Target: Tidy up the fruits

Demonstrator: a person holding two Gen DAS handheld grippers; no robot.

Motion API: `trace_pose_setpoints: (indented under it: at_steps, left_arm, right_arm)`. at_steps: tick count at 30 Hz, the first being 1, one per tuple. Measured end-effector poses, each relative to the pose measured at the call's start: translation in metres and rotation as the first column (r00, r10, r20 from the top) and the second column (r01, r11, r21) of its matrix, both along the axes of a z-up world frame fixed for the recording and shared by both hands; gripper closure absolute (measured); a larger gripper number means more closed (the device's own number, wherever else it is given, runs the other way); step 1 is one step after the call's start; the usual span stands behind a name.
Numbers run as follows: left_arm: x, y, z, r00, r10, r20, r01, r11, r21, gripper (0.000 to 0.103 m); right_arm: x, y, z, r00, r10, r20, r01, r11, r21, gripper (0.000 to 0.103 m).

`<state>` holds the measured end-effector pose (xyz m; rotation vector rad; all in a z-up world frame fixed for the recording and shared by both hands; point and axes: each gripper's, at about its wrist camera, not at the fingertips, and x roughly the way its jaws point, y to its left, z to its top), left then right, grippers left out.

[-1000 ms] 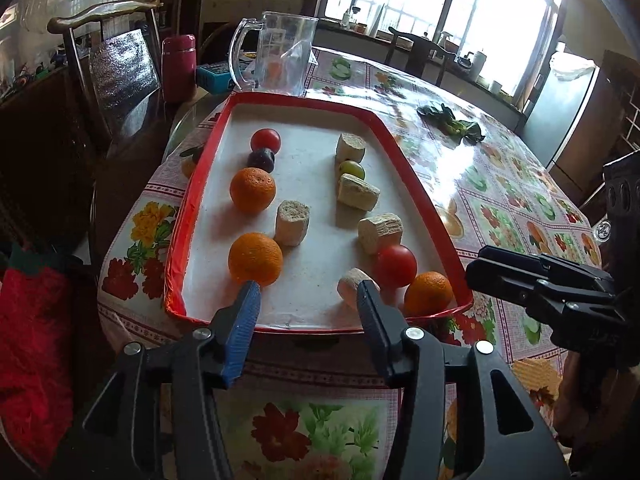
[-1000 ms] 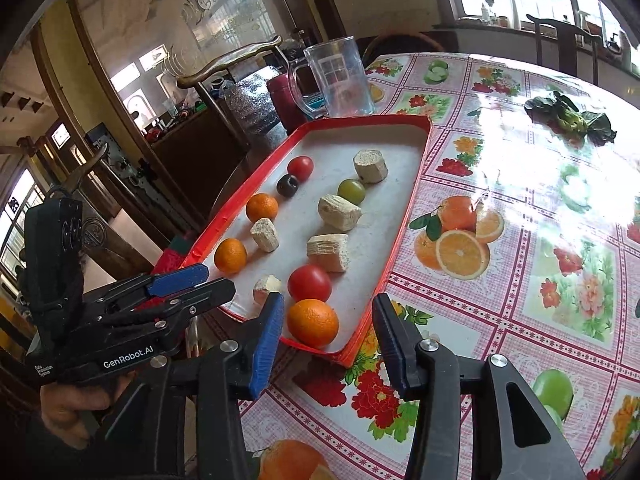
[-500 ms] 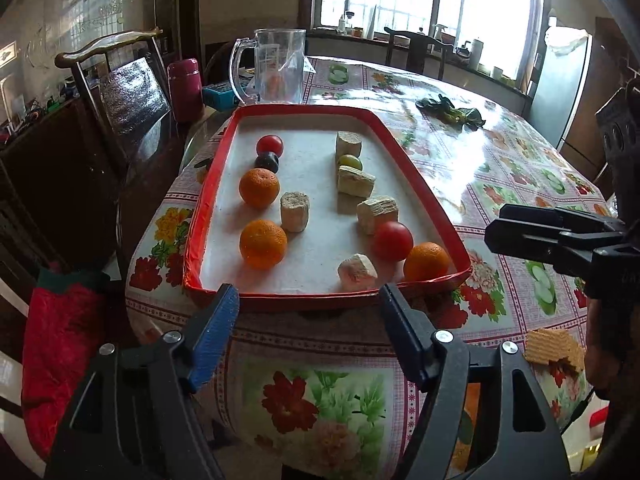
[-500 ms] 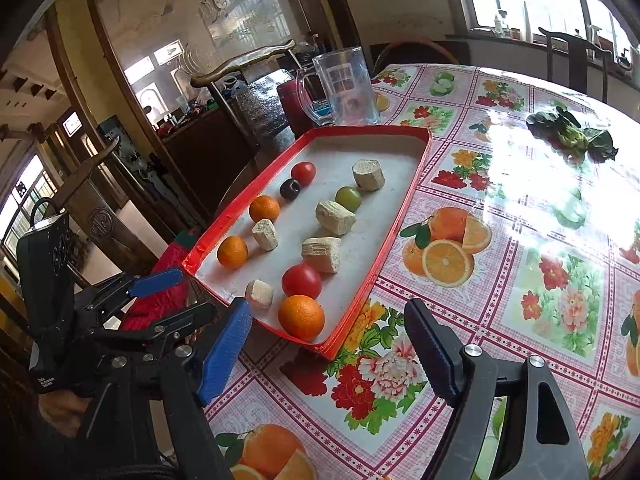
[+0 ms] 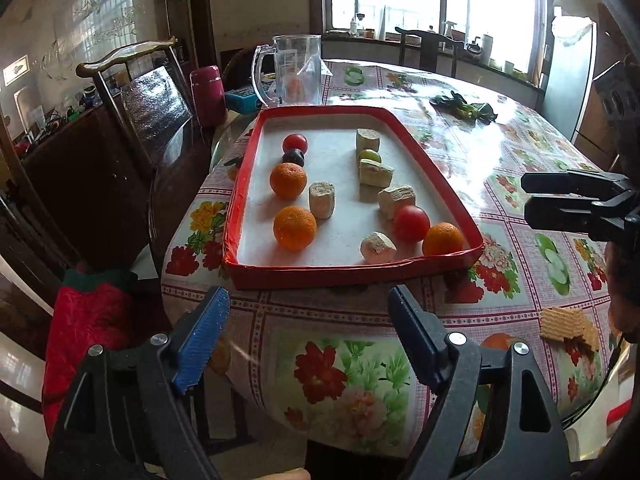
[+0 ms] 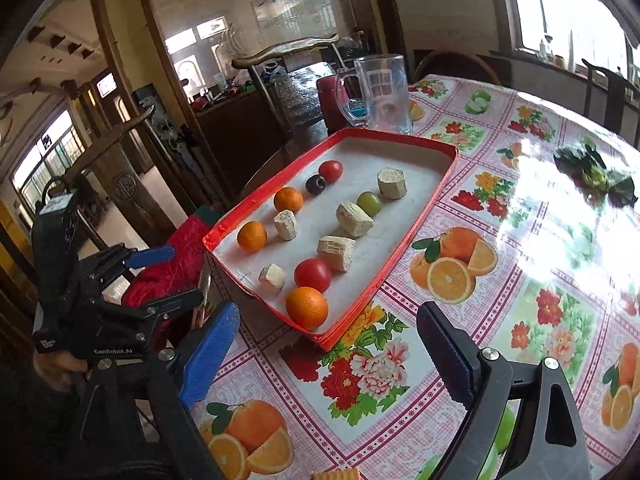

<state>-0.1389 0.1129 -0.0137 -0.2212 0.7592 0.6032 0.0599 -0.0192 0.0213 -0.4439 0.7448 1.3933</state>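
Left gripper (image 5: 308,322): jaws opening, empty — red tray (image 5: 352,270) at 12 o'clock, just beyond.
Right gripper (image 6: 328,346): jaws opening, empty — nearest orange (image 6: 307,307) at 12 o'clock, in the tray.

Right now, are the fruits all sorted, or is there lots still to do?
Nothing looks sorted yet. In the red tray, oranges, tomatoes, a dark plum and a green fruit sit mixed among pale chunks. Nothing is in hand: the left tongs and right tongs are both opening, empty, short of the tray. All the grouping is left.
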Motion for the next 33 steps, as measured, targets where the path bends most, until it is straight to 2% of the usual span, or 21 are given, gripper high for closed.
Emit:
trace_pose_setpoints:
  at_steps: [3,6,15,33]
  left_arm:
    - [-0.003,-0.002,0.002,1.0,0.013,-0.006,-0.013,1.0,0.017,0.021]
    - [-0.004,-0.004,0.004,1.0,0.019,-0.009,-0.019,0.999,0.034,0.021]
    - [-0.01,-0.01,0.012,0.999,0.02,0.025,-0.022,0.998,0.057,0.021]
    - [-0.012,-0.013,0.018,0.999,0.021,0.044,-0.025,0.997,0.079,0.021]
  right_arm:
    - [-0.018,0.002,0.001,0.993,0.064,0.103,-0.063,0.998,-0.006,0.008]
    - [-0.031,0.002,0.0,0.982,0.122,0.147,-0.124,0.992,0.002,0.008]
    - [-0.039,0.009,-0.005,0.966,0.216,0.14,-0.216,0.976,-0.019,0.008]
    - [-0.042,0.009,-0.002,0.96,0.239,0.148,-0.242,0.97,0.006,0.008]
